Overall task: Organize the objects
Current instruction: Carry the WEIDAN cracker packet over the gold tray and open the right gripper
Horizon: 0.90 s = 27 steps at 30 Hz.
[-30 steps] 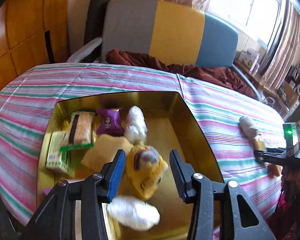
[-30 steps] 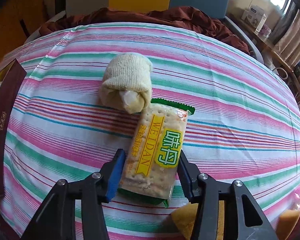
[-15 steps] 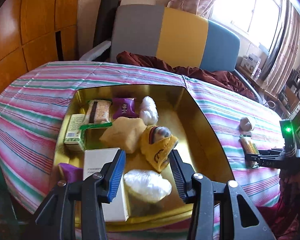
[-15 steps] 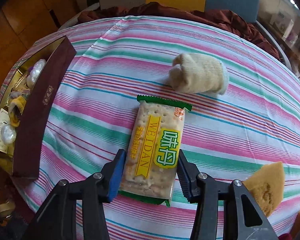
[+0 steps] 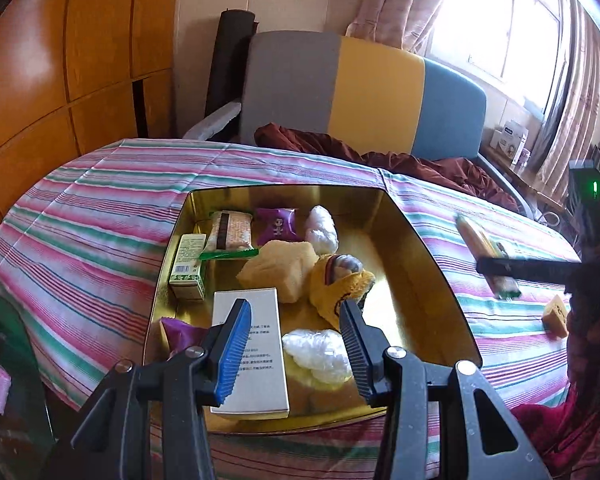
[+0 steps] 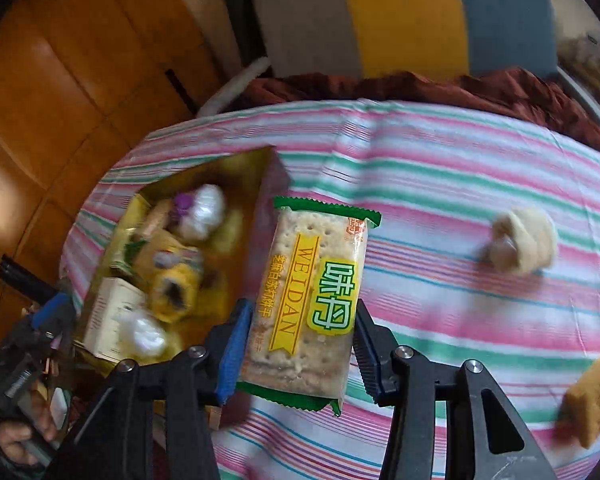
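One cracker packet point(image 6: 308, 304) clamped by its sides in the right hand-held gripper point(image 6: 300, 350), long axis along the fingers, far end tipped toward the gold box point(image 6: 256, 184), above the striped bench point(image 6: 460, 184) just right of that box. Left hand-held gripper point(image 5: 296, 344) spread wide, gripping nothing, over the box's near end. Right of the box: rolled sock point(image 6: 524, 244), tan sponge point(image 6: 592, 396).

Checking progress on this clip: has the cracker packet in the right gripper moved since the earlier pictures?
Yes. The right gripper has carried the cracker packet leftward, away from the rolled sock and up to the gold box.
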{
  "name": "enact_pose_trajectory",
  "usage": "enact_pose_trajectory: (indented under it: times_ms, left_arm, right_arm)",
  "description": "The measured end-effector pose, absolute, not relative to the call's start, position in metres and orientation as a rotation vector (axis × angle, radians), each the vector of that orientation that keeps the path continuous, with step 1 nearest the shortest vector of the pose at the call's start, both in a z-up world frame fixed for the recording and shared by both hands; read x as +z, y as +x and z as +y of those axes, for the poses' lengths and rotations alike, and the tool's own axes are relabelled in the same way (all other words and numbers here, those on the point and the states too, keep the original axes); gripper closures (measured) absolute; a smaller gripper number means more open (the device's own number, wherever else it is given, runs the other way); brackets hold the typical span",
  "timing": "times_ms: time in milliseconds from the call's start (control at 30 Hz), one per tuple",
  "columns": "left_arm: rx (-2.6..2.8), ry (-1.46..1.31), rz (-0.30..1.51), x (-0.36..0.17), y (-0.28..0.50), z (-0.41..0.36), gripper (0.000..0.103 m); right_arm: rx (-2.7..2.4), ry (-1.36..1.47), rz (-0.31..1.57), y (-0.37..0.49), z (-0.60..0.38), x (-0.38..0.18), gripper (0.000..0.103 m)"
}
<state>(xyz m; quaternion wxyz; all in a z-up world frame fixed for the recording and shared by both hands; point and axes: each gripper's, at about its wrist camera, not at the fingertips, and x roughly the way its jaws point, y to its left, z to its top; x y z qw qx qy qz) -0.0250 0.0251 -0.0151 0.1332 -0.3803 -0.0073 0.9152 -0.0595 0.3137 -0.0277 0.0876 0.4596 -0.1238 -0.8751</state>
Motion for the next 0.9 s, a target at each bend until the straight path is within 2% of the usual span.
enact_pose_trajectory:
  times_ms: [333, 767, 867, 900]
  left_arm:
    - [2.662, -1.128, -0.060, -0.026, -0.026, 0.007, 0.057]
    - [2.652, -1.154, -0.115, -0.033, -0.033, -0.005, 0.057]
    - [2.652, -1.162, -0.119, -0.035, -0.034, -0.007, 0.057]
    - [2.652, -1.165, -0.120, -0.035, -0.034, -0.007, 0.057]
  right_arm:
    - [-2.537, 1.384, -0.239, -0.122, 0.237, -0.022, 0.053]
    - [-2.547, 1.592, -0.109, -0.180, 0.202, -0.075, 0.053]
    - [-2.542, 1.579, -0.123, -0.176, 0.203, -0.078, 0.044]
    - [-2.539, 1.569, -0.134, -0.174, 0.204, -0.078, 0.038]
